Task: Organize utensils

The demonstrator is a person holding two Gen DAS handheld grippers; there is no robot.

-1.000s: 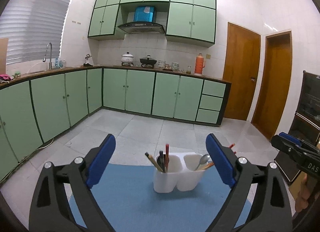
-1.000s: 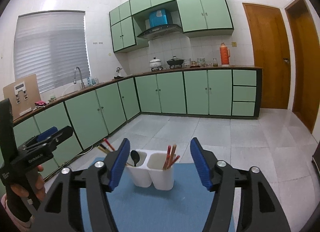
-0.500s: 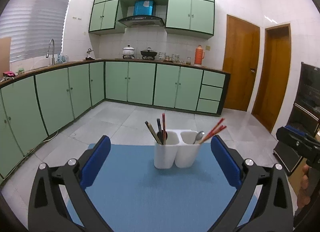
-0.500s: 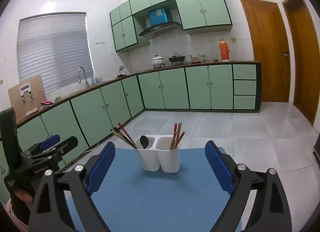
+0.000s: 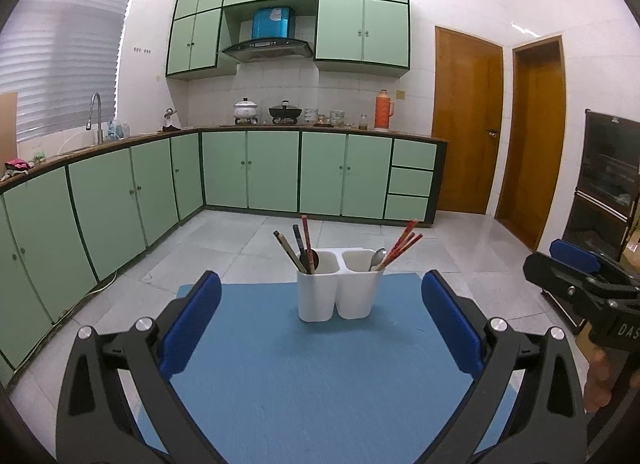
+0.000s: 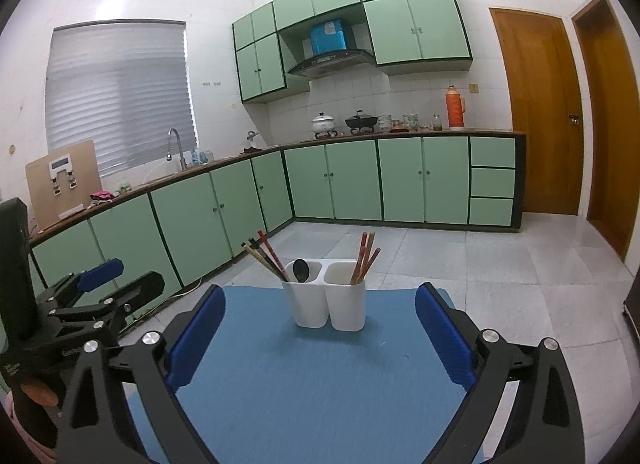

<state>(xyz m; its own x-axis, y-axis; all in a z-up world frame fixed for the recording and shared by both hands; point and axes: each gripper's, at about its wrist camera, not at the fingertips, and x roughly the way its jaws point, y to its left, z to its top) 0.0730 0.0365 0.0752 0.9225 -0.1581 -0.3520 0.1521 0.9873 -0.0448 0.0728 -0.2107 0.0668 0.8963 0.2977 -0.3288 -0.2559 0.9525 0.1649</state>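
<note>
Two joined white cups form the holder [image 5: 339, 287], which is standing upright on the far half of the blue mat [image 5: 320, 376] covering the surface. Seen from the left wrist, the left cup is holding dark chopsticks [image 5: 294, 250] and a dark spoon [image 5: 313, 260], all leaning left, while the right cup is holding a metal spoon [image 5: 377, 258] and red chopsticks [image 5: 402, 244] leaning right.

Nearer the cameras, the left gripper [image 5: 320, 330] is hovering over the mat, its jaws spread wide and holding nothing, the holder well ahead between its blue pads [image 5: 192, 328]. The right gripper [image 6: 320, 338] is doing likewise, jaws wide apart and empty. Each gripper is showing at the edge of the other's view, off the mat's side.

Beyond the mat, green cabinets [image 5: 272, 171] are lining the kitchen walls.
</note>
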